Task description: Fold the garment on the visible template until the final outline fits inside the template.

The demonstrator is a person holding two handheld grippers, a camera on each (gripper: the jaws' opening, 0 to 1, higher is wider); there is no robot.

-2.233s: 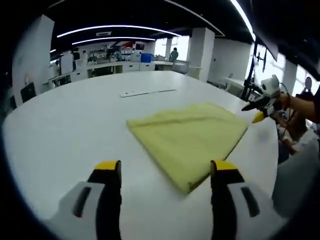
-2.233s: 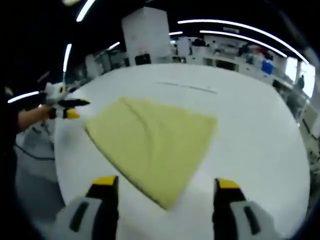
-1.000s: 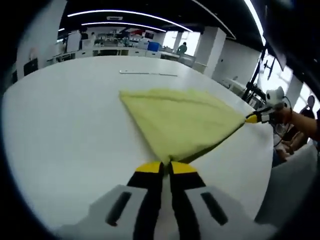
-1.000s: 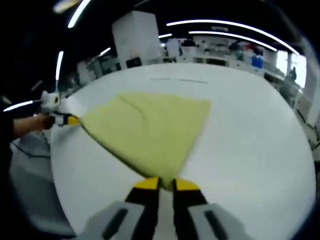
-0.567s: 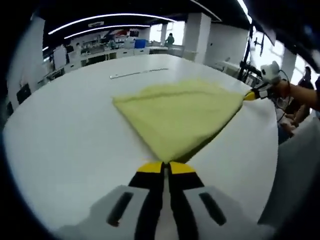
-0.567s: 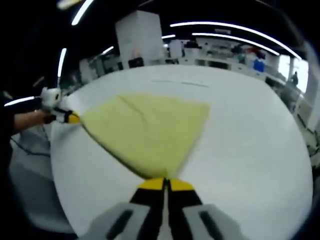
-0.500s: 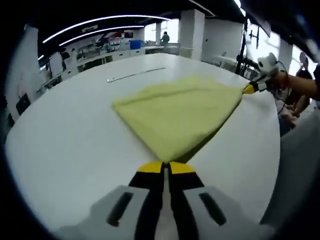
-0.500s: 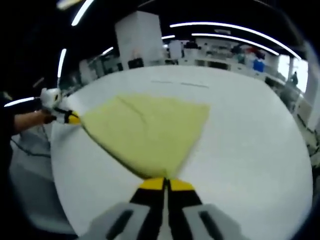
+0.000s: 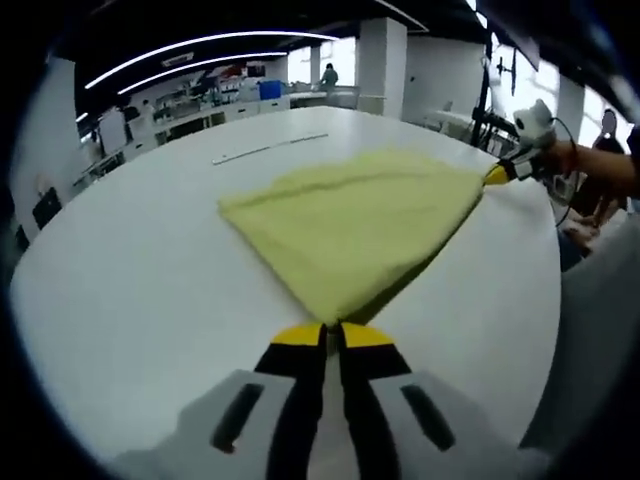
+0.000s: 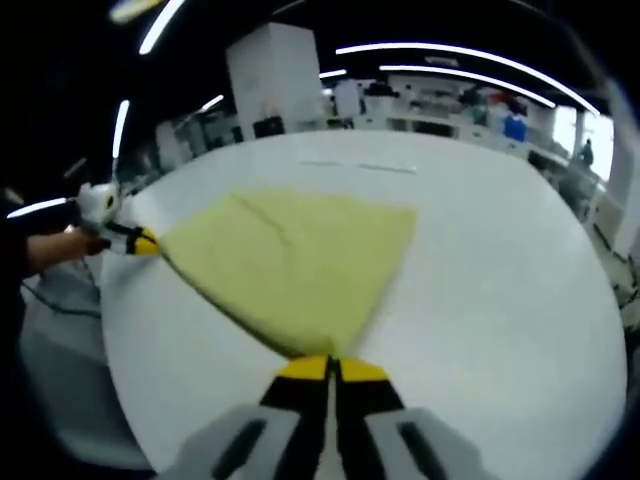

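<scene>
Garment (image 9: 355,225), pale yellow cloth, lies folded on the big white table (image 9: 130,270), roughly mid-surface, spread as a flat wedge. In left gripper view it runs from the near corner at 6 o'clock out toward 12 and 2; in right gripper view (image 10: 290,260) it fans toward 10–12 o'clock. A crease line runs along the far part. Looks thin, soft, light; prob. limp, so it will sag and drape once lifted, and layers may slide over each other. Best hold, by my read: corners/edges, pinching all layers together, both corners raised evenly so the fold stays square.

Thin pale strip (image 9: 270,149) lies on the table beyond the cloth at 12 o'clock, well apart from it; can't tell if it's part of the template. No clear template outline around the cloth that I can make out.

Left gripper (image 9: 331,335): low over the table, pointing along the surface at the near corner, jaws together, clamped on that corner tip. It also appears in right gripper view (image 10: 145,243) at 9 o'clock, held by a hand (image 10: 65,245), at the cloth's far-left corner.

Right gripper (image 10: 332,368): same pose, low and fwd-pointing, jaws pressed together on its own near corner. In left gripper view it sits at 2 o'clock (image 9: 497,174), yellow tip touching the cloth's corner.

Two adjacent corners held, cloth taut-ish between; likely the start of another fold.
</scene>
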